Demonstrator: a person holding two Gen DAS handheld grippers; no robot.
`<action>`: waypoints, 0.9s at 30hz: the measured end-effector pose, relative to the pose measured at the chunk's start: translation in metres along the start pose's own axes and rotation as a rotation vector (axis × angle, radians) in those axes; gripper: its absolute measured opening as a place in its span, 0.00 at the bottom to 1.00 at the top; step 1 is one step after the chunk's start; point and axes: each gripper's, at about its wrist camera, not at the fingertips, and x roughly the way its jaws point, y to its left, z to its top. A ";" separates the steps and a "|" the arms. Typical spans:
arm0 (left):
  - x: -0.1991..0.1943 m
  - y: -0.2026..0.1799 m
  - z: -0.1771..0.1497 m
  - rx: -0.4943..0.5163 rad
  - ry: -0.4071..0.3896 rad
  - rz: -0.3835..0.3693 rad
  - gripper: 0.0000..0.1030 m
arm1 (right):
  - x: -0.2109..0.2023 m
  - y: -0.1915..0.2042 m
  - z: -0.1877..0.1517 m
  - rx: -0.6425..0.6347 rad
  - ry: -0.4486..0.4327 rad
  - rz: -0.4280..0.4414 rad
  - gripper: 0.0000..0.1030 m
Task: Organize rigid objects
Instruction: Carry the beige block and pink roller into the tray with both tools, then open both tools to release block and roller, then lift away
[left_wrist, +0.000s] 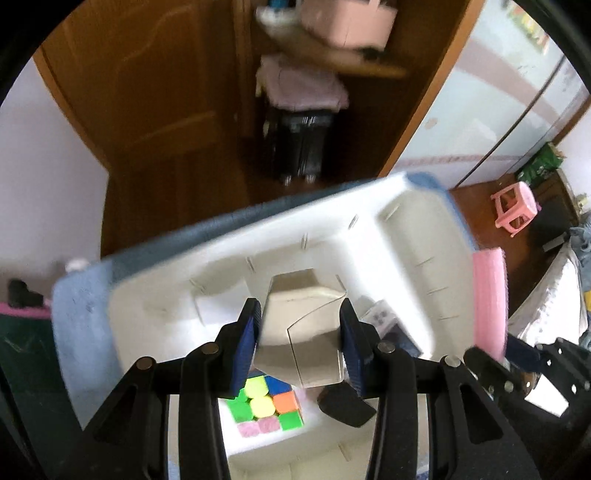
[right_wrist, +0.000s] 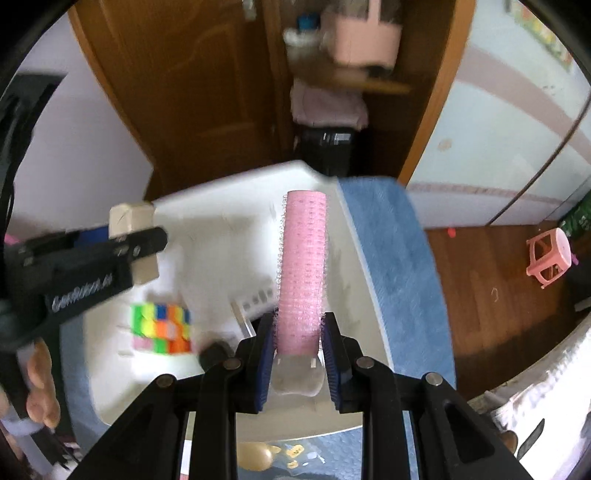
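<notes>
Over the white tray (left_wrist: 406, 236), both claws are full; the left gripper (left_wrist: 301, 332) pinches a beige block (left_wrist: 303, 317), the right gripper (right_wrist: 300, 349) a pink hair roller (right_wrist: 303, 266) pointing to twelve o'clock; the roller's far end could snag the tray wall, or the block drop onto the puzzle cube (left_wrist: 267, 408) at six o'clock.

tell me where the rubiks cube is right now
The rubiks cube lies in the white tray, below the left tool; in the right wrist view it sits left of the pink roller.
</notes>
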 end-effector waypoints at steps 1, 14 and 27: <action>0.006 0.000 -0.002 -0.001 0.013 0.006 0.44 | 0.009 0.001 -0.002 -0.011 0.019 -0.009 0.24; 0.013 -0.009 -0.008 -0.011 0.038 0.030 0.84 | 0.030 -0.011 -0.024 -0.006 0.095 0.049 0.57; -0.089 -0.027 -0.032 0.053 -0.128 0.030 0.84 | -0.061 -0.029 -0.055 -0.003 -0.063 0.146 0.57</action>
